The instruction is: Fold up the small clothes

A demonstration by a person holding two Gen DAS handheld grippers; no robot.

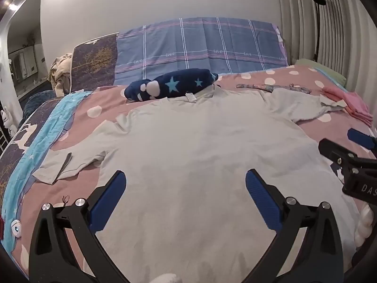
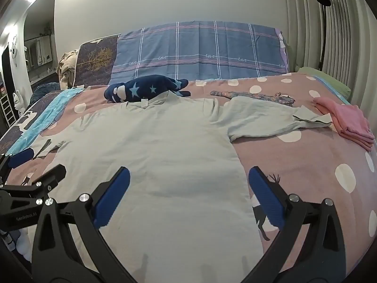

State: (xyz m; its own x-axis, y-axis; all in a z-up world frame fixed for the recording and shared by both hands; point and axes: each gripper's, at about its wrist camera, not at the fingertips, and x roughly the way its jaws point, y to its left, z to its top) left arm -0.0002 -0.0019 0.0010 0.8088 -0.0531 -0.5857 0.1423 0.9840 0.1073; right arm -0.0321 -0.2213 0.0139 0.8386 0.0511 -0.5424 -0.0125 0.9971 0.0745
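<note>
Both claws hang released: left claw [image 1: 185,180] and right claw [image 2: 188,179] over the pale T-shirt [image 2: 150,146], gripping nothing. Shirt lies flat on the bed [image 2: 294,162], collar toward the headboard, long axis running away from us, hem cut off below. Folded pink cloth [image 2: 346,122] sits right; star-print bundle [image 2: 143,89] touches the collar.

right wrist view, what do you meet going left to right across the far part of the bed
beige clothes pile → tree-print pillow → navy star blanket → patterned garment → pink folded stack
</note>
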